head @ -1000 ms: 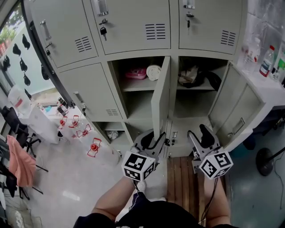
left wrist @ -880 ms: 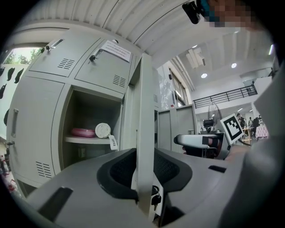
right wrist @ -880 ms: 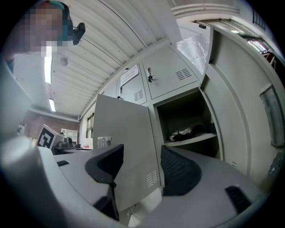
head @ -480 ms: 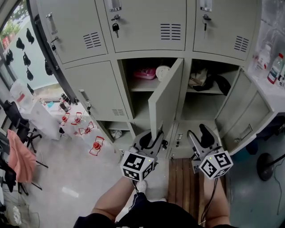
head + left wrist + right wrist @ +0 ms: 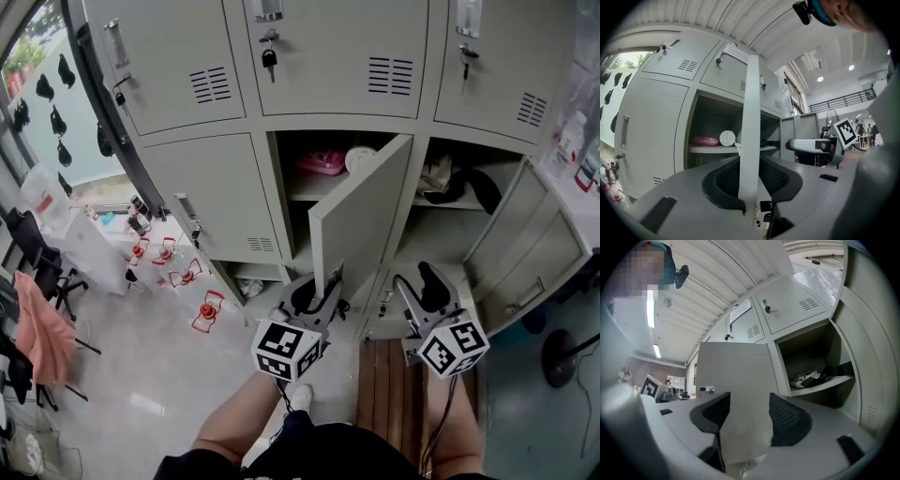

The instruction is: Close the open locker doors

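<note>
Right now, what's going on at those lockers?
A person stands facing the lockers with a hand-held gripper in each hand. The left hand-held gripper has the free edge of the middle door between its jaws. They press on it, though they have just been opening slightly. That door is about half open. The right hand-held gripper is open and empty, and the right door stands wide open beside it.

Looks like a workplace locker area inside a big hall: bank of grey steel lockers (image 5: 323,66), chairs (image 5: 42,281) alongside, railed gallery (image 5: 843,100) under ribbed ceiling (image 5: 754,23).
</note>
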`<state>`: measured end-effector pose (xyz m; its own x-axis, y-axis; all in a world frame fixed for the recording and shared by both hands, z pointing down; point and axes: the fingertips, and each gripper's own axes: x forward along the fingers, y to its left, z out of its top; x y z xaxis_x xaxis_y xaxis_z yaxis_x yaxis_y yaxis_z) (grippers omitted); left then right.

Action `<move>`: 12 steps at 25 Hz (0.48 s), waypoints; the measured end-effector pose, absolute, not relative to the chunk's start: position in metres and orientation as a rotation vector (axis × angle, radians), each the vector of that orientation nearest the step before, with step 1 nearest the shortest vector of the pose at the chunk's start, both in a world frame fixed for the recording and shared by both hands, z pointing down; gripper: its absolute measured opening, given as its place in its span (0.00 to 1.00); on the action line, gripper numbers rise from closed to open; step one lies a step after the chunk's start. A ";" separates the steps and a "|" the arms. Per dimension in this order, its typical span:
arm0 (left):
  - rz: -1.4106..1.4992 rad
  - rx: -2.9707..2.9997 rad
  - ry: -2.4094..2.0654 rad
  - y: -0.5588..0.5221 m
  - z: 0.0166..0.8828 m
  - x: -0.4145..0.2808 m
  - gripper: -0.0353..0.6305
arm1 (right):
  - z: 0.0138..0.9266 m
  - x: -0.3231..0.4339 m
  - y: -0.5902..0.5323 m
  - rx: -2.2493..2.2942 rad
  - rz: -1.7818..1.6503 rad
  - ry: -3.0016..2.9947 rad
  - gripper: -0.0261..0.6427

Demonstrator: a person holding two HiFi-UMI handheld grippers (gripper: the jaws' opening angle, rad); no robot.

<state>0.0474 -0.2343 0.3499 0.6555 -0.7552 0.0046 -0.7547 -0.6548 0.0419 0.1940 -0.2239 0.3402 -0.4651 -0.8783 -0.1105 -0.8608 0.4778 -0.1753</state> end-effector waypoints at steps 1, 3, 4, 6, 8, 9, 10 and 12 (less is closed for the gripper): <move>-0.020 2.822 -1.287 -0.237 0.350 0.044 0.23 | 0.339 0.190 -0.227 -1.507 -0.142 2.537 0.42; -0.016 2.825 -1.284 -0.244 0.350 0.039 0.24 | 0.338 0.182 -0.235 -1.497 -0.143 2.542 0.42; -0.013 2.826 -1.283 -0.247 0.350 0.036 0.24 | 0.337 0.176 -0.238 -1.492 -0.142 2.547 0.42; -0.008 2.825 -1.283 -0.253 0.350 0.030 0.24 | 0.336 0.166 -0.246 -1.480 -0.139 2.558 0.42; -0.003 2.823 -1.285 -0.261 0.351 0.024 0.25 | 0.334 0.157 -0.253 -1.471 -0.137 2.565 0.42; 0.000 2.822 -1.287 -0.265 0.351 0.022 0.25 | 0.334 0.153 -0.257 -1.467 -0.136 2.568 0.42; 0.002 2.821 -1.289 -0.269 0.351 0.019 0.26 | 0.334 0.149 -0.261 -1.463 -0.135 2.571 0.42; 0.007 2.819 -1.294 -0.277 0.351 0.014 0.26 | 0.333 0.140 -0.268 -1.458 -0.133 2.579 0.42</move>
<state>0.0138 -0.2774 0.3508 0.6519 -0.7580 0.0207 -0.7582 -0.6512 0.0345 0.1404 -0.2676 0.3334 -0.5048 -0.8564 -0.1088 -0.8406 0.5163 -0.1638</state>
